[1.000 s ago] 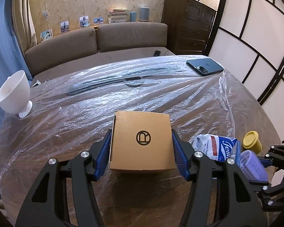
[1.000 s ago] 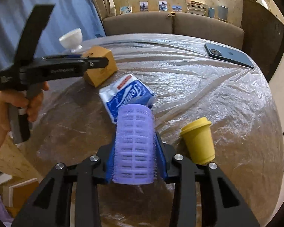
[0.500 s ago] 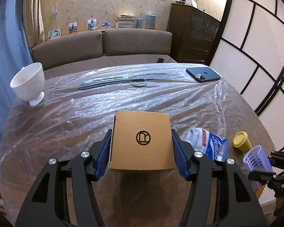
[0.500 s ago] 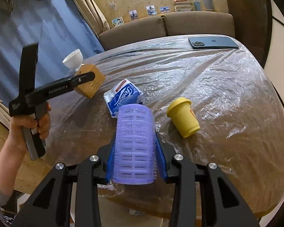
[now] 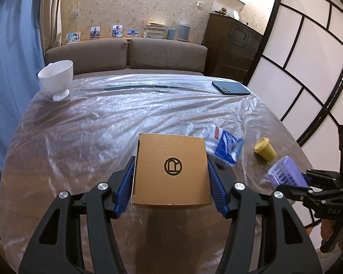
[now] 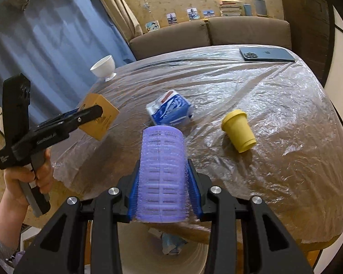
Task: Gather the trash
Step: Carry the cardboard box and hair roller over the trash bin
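— What does each hand have right now?

— The left gripper (image 5: 171, 182) is clamped on a brown cardboard box (image 5: 171, 169), one blue pad against each side wall, the printed round logo facing up between the jaws. The right gripper (image 6: 163, 189) is closed around a purple hair roller (image 6: 163, 173), which stands out lengthwise ahead of the jaws.

— Are they on the table?

— Both look lifted clear of the plastic-covered table (image 6: 274, 105); the box hangs off the table's near-left edge, seen from the right wrist.

— So which step is this?

— Carrying, I'd say. Directly below the right jaws sits a bin lined with pale plastic (image 6: 130, 246), with crumpled scraps already in it. The roller is near or just over its rim.

— And next?

— Probably spreading the right jaws once the roller is squarely above the opening, then bringing the box across to the same spot.

— Anything left?

— Ahead of the right jaws lie a blue-and-white tissue pack (image 6: 171, 111) and, further right, a tipped yellow cup (image 6: 239, 131). The white footed cup (image 6: 103, 67) and smartphone (image 6: 266, 54) far beyond are likely not trash.
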A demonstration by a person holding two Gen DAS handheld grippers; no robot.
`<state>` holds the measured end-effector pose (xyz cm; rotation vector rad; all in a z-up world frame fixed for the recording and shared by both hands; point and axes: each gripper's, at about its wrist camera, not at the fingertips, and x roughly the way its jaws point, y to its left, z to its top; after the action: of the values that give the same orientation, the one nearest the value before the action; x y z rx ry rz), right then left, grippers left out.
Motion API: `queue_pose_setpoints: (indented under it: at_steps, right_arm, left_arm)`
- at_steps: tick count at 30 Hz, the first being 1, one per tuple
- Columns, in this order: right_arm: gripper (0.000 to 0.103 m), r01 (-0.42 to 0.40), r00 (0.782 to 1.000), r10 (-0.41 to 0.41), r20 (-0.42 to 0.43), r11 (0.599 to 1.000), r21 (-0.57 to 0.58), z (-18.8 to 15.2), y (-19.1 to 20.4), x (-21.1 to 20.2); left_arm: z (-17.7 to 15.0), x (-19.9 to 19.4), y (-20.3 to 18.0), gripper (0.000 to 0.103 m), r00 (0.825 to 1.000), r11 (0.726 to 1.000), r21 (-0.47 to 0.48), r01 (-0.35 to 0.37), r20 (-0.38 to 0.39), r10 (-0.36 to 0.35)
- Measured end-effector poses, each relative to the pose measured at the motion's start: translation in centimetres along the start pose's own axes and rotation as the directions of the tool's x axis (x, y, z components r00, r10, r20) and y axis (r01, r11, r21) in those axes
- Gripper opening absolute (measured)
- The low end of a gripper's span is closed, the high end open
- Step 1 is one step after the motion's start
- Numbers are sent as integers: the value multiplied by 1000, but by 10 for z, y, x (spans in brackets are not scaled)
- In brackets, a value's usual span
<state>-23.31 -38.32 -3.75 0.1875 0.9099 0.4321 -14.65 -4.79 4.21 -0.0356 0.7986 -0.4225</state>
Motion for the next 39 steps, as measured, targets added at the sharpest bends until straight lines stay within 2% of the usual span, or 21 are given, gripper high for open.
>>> queue_pose_setpoints:
  at_steps: [13, 27, 39]
  right_arm:
    - [36, -61, 998, 60, -13, 995, -80, -17, 40, -12]
    - [36, -74, 997, 70, -39, 991, -112, -40, 54, -18]
    - [36, -70, 994, 60, -89, 991, -118, -67, 55, -22]
  left_arm:
    - [-36, -35, -15, 60, 1000, 1000, 7, 5, -10, -5]
    - [-69, -64, -11, 60, 999, 1000, 10, 27, -37, -27]
    - [-98, -69, -28, 60, 989, 993, 60, 101, -111, -94]
